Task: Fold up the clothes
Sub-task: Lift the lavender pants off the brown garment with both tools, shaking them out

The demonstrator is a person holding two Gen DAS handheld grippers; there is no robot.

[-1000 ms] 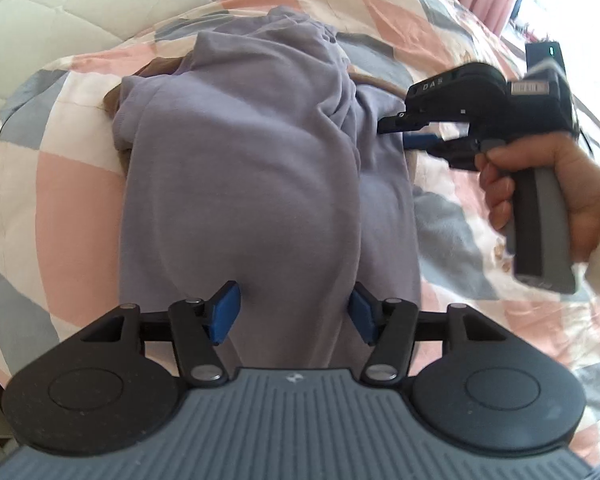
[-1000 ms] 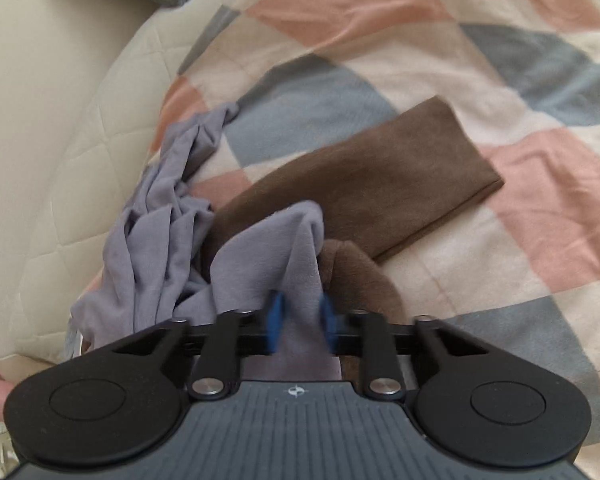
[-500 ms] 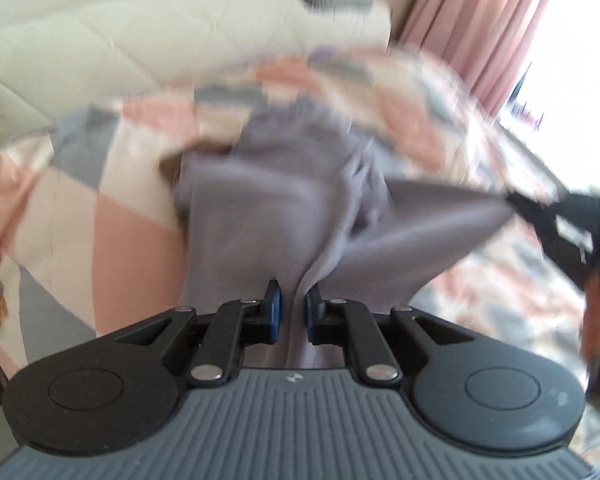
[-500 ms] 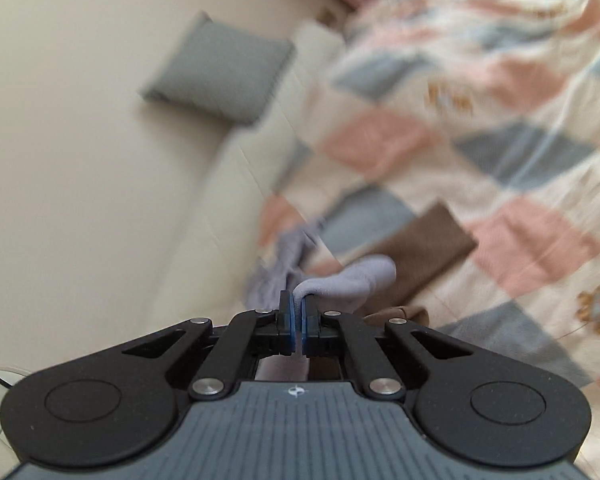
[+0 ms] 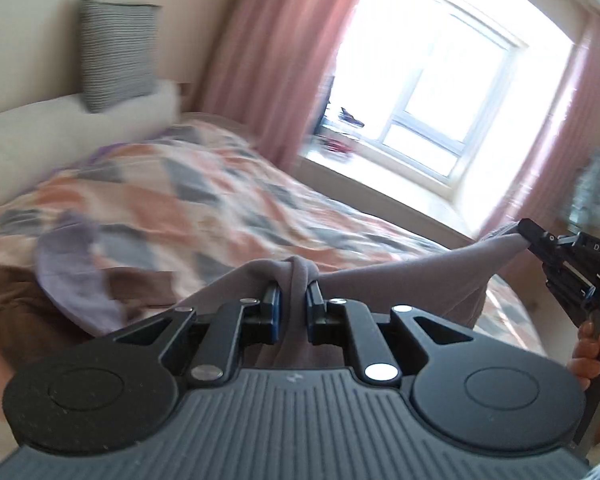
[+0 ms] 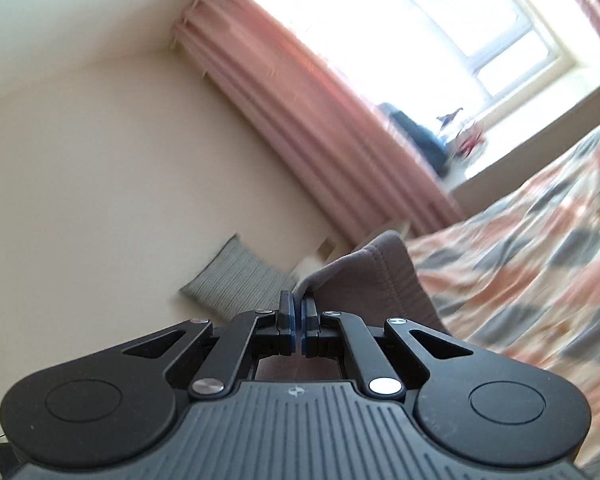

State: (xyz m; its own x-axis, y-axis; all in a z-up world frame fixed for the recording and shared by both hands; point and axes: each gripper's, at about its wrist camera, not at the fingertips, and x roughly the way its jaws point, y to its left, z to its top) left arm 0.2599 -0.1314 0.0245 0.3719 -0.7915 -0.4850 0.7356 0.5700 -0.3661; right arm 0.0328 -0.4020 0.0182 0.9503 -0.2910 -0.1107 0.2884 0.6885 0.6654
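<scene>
Two tools [image 5: 293, 307] [image 6: 298, 322] – garment [image 5: 412, 280] stretched between.

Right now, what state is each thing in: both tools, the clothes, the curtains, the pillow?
Left tool: shut on the lilac-grey garment.
Right tool: shut on the same garment's edge.
Lilac-grey soft garment: lifted, stretched between both tools.
Brown garment: lying on the patchwork quilt.
Pink curtains: drawn open.
Grey striped pillow: upright against the wall.
</scene>
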